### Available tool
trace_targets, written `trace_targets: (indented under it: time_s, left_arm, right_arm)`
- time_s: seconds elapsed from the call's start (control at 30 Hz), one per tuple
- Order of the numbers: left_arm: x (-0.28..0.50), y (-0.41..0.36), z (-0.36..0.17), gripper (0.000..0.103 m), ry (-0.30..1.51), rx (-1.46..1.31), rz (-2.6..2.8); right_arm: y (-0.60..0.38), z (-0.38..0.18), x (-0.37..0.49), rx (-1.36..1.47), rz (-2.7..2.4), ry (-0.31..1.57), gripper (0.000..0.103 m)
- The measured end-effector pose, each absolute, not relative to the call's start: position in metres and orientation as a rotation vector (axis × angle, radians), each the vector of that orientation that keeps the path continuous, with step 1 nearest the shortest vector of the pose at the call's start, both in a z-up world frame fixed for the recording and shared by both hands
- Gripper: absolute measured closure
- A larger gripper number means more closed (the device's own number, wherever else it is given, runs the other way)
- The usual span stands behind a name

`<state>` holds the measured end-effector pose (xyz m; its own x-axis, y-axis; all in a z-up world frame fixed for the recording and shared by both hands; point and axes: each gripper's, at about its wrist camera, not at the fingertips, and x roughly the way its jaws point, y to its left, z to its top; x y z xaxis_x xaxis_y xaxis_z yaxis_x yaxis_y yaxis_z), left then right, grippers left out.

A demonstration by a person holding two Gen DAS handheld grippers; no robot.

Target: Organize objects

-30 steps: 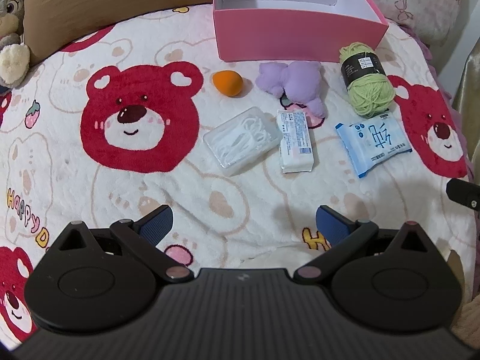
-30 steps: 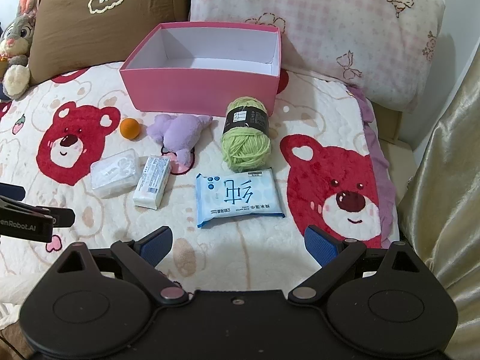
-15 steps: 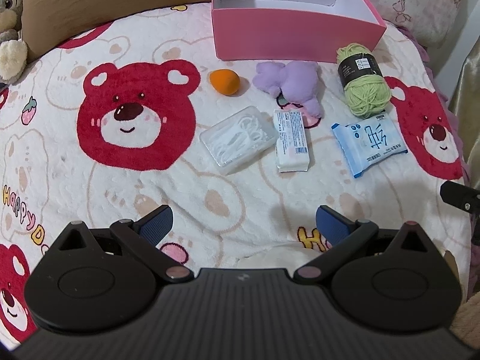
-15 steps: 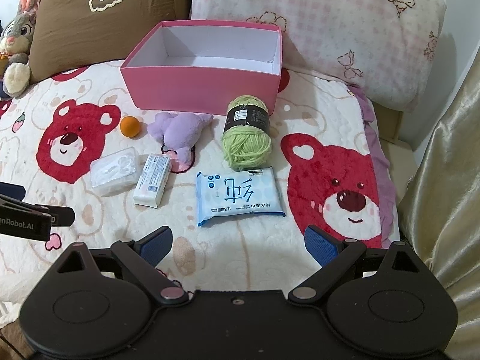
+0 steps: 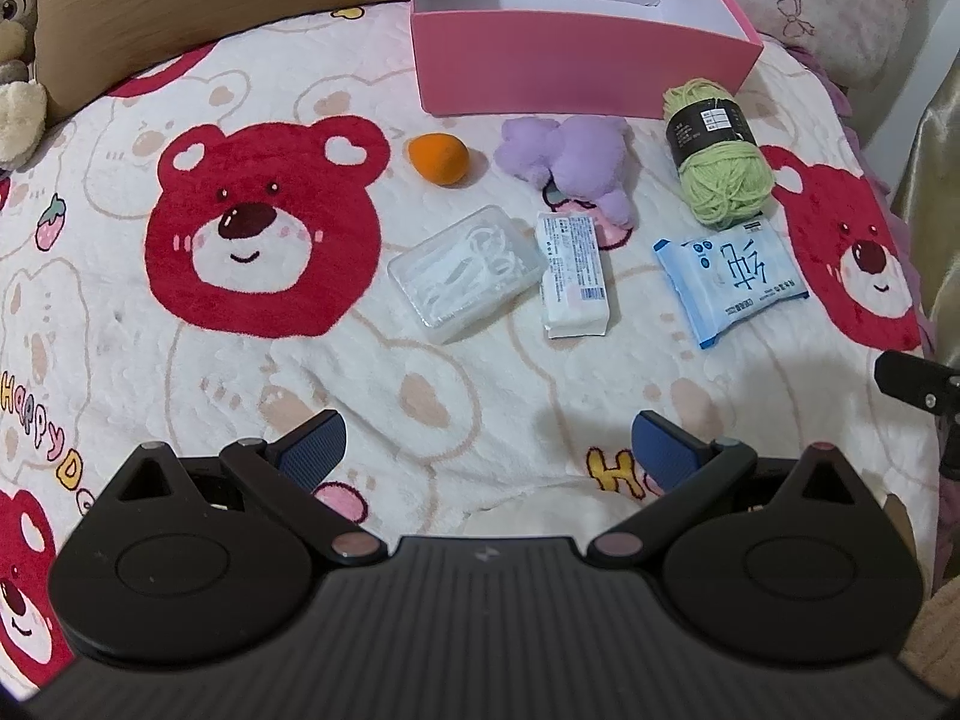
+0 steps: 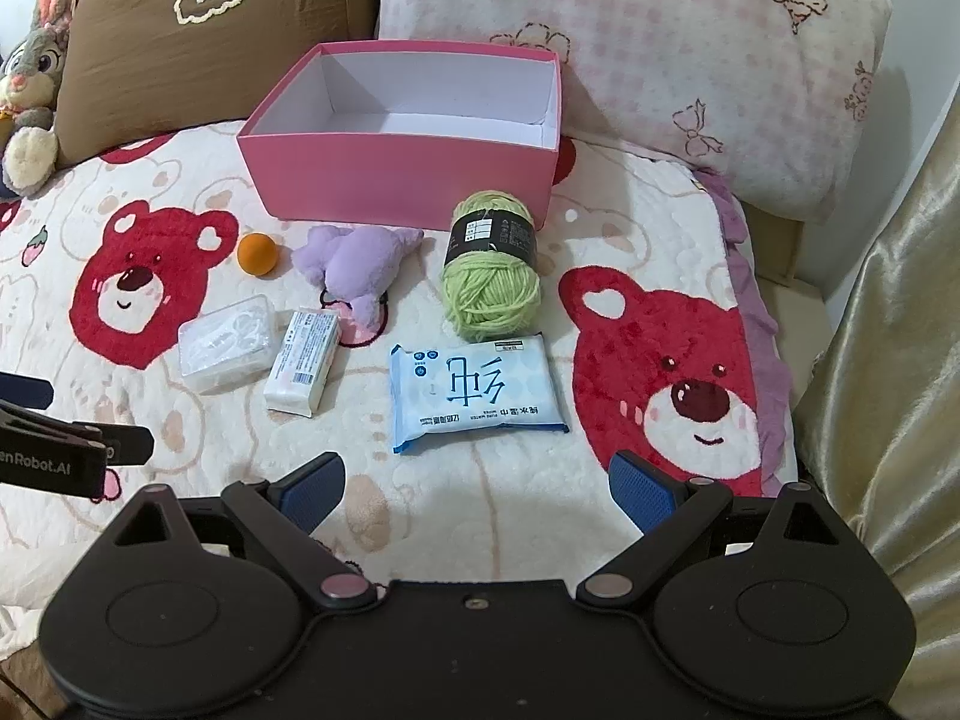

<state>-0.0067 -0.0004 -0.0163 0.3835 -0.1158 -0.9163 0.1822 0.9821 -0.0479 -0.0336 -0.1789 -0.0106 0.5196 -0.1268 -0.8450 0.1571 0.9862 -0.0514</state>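
Six loose items lie on the bear-print blanket [image 6: 636,240] in front of the pink box [image 6: 396,180], which stands empty. From left to right of the box front: orange ball [image 6: 257,253], clear plastic case [image 6: 225,342], white packet [image 6: 303,361], purple plush [image 6: 354,261], green yarn skein [image 6: 491,267] and blue wipes pack [image 6: 477,391] (nearest the right gripper). The left gripper [image 5: 489,444] and right gripper [image 6: 477,489] both hover short of the items, jaws spread wide and holding nothing.

Likely risks: the ball may roll off on the soft blanket if nudged; the case and packet lie touching, so closing on one may drag the other; the slick wipes pack may slip from a shallow pinch.

The yarn lies just beside the box's front wall. The brown pillow [image 6: 198,30] and checked pillow [image 6: 690,54] stand behind the box, clear of any approach.
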Motion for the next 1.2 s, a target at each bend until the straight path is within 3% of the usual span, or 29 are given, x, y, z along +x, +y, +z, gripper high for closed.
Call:
trace_targets:
  time_s: [0.33, 0.57, 0.97, 1.2]
  left_arm:
    - [0.004, -0.019, 0.02, 0.003, 1.089, 0.114, -0.234]
    - [0.009, -0.046, 0.045, 0.002, 0.965, 0.11, -0.299]
    - [0.051, -0.091, -0.022, 0.003, 1.096, 0.022, -0.279]
    - [0.062, -0.107, -0.053, 0.003, 1.074, -0.009, -0.3]
  right_arm:
    - [-0.194, 0.018, -0.031, -0.053, -0.042, 1.025, 0.006]
    - [-0.224, 0.027, -0.027, -0.19, -0.053, 0.84, 0.007]
    - [-0.27, -0.029, 0.022, 0.018, 0.1, 0.915, 0.007]
    - [-0.296, -0.07, 0.033, 0.178, 0.13, 0.957, 0.015]
